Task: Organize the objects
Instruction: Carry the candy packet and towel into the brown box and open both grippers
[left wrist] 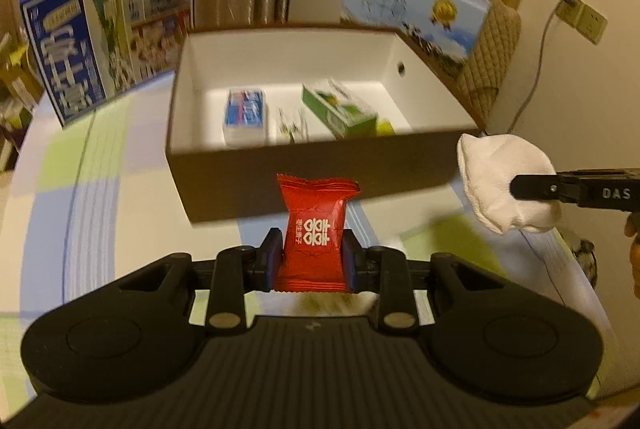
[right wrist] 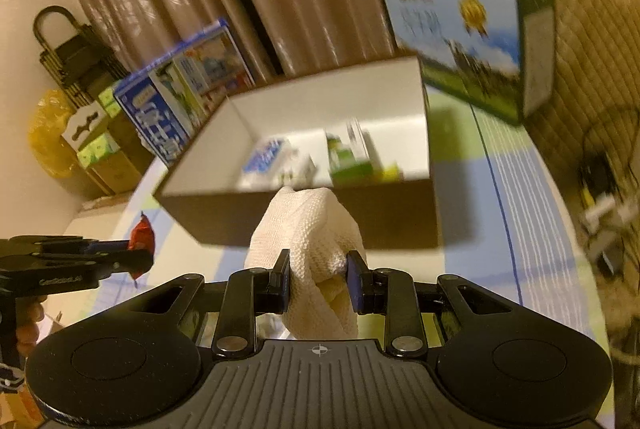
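Observation:
My left gripper is shut on a red snack packet with white print, held upright above the table just in front of the brown open box. My right gripper is shut on a crumpled white cloth, also in front of the box. In the left wrist view the cloth hangs at the right in the right gripper's black finger. The right wrist view shows the red packet at the left edge. Inside the box lie a blue-and-white carton, a green carton and a small white packet.
A tall blue printed box stands left of the brown box and a light-blue carton stands behind it on the right. The table has a pastel checked cover. Curtains hang behind; a quilted chair back and a wall socket are at right.

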A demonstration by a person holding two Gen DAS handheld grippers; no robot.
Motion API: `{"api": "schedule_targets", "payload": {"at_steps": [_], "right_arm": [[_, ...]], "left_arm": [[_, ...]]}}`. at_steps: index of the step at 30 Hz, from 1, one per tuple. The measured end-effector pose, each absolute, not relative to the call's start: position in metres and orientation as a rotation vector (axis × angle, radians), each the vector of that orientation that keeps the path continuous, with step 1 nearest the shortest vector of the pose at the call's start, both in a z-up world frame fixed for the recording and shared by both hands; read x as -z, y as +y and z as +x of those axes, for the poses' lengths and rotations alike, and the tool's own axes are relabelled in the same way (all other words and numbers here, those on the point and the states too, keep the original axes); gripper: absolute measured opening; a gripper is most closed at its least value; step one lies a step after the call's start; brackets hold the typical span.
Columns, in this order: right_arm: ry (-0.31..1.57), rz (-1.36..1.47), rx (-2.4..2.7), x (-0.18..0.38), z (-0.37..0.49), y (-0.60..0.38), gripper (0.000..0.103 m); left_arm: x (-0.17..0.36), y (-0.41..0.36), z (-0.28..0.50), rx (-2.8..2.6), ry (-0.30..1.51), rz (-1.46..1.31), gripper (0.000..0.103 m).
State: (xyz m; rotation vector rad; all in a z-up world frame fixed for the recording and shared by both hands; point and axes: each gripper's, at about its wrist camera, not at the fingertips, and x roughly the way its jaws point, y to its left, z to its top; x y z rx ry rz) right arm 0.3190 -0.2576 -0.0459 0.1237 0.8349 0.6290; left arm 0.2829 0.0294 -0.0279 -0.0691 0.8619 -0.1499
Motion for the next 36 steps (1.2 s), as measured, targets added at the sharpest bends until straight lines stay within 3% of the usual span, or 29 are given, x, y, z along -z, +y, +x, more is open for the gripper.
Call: {"api": "schedule_targets", "payload": {"at_steps": [14, 29, 36], "right_arm": [[0.746, 0.058, -0.648, 0.030, 0.391, -0.216, 0.025], [0.864, -0.050, -0.643, 0.076, 0.438, -0.170, 0.025], [0.904, -0.040, -0.649, 0.086, 0.444, -0.164, 0.025]], "left_arm": [[0.013, 0.043, 0.397, 0.058, 0.866, -0.012, 0.026], [0.091, 0.037, 0.472, 0.026, 1.143, 0.083, 0.026], [0.102, 0.038, 0.475, 0.021, 1.163, 0.097, 0.029]]}}
